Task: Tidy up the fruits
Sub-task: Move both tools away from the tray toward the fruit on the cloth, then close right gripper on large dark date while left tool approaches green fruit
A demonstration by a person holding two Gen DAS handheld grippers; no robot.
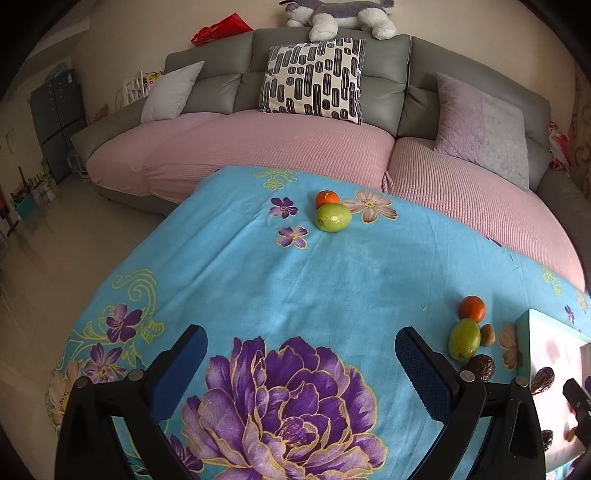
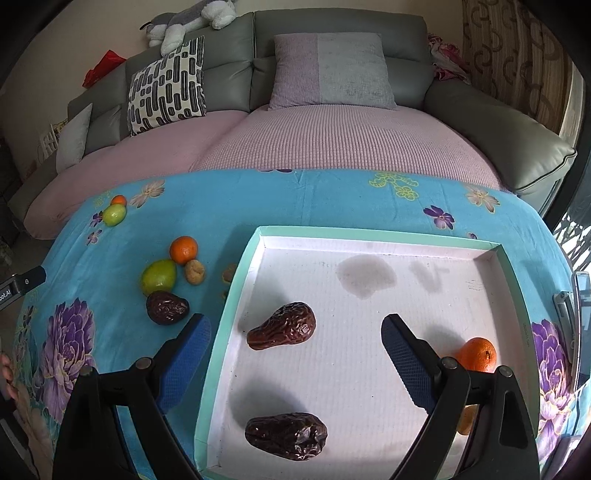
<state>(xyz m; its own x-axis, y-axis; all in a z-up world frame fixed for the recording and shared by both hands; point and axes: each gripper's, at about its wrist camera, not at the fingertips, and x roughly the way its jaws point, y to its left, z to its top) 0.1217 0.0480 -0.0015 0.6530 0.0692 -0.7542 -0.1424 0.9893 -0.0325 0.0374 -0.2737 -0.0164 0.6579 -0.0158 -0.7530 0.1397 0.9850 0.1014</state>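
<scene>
Both grippers hang over a table draped in a blue floral cloth point(image 1: 332, 280), with a grey sofa point(image 2: 332, 33) and its pink seat cover just behind. The left gripper point(image 1: 301, 354) has its blue-padded fingers spread wide and holds nothing, poised above a big purple flower in the print. The right gripper point(image 2: 295, 343) is likewise spread and empty, hovering over a shallow white tray with a mint-green rim point(image 2: 369, 233). Inside the tray lie two wrinkled dark brown fruits, one near the middle point(image 2: 282, 326) and one nearer the front point(image 2: 287, 435), apart from each other, plus an orange point(image 2: 476, 353) partly hidden behind the right finger. Left of the tray, on the cloth, a cluster sits close together: an orange point(image 2: 183, 250), a green fruit point(image 2: 159, 276), a small tan fruit point(image 2: 194, 272) and another dark wrinkled one point(image 2: 167, 307). Far off by the sofa edge, a green fruit point(image 1: 333, 218) touches a small orange point(image 1: 327, 198).
</scene>
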